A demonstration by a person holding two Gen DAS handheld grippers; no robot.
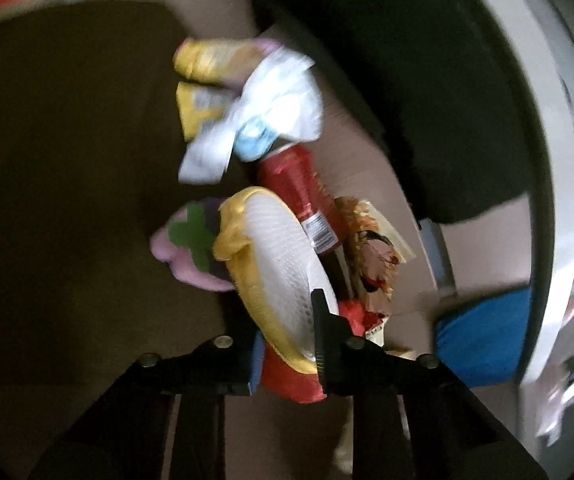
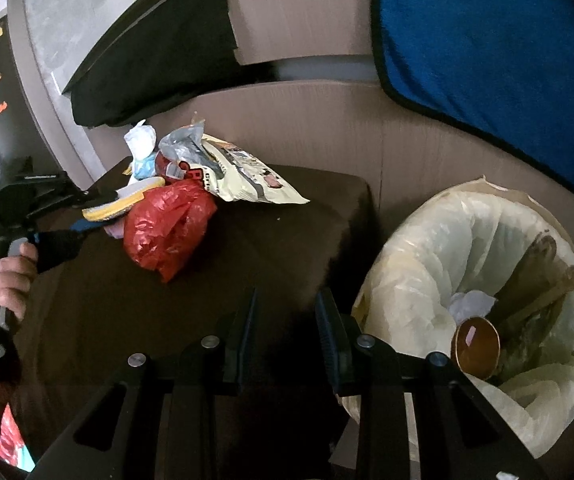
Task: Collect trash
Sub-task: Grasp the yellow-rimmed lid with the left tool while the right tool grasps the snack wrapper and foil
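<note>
A pile of trash lies on a dark brown table (image 2: 207, 312). My left gripper (image 1: 287, 340) is shut on a yellow-rimmed white pad (image 1: 287, 264), with a red plastic bag (image 1: 295, 380) below it. In the right wrist view the left gripper (image 2: 99, 208) holds that pad (image 2: 127, 200) beside the red bag (image 2: 167, 224). A red can (image 1: 299, 188), white tissue (image 1: 271, 108), yellow wrappers (image 1: 203, 80) and a pale snack bag (image 2: 247, 180) lie in the pile. My right gripper (image 2: 285, 320) is open and empty above the table, left of the lined bin (image 2: 407, 248).
The bin holds a round amber lid (image 2: 477, 346), tissue and brown scraps. A blue cloth (image 2: 487, 40) hangs over the wooden wall behind it. A black cushion (image 2: 159, 60) lies behind the pile. A purple and green piece (image 1: 191, 240) sits left of the pad.
</note>
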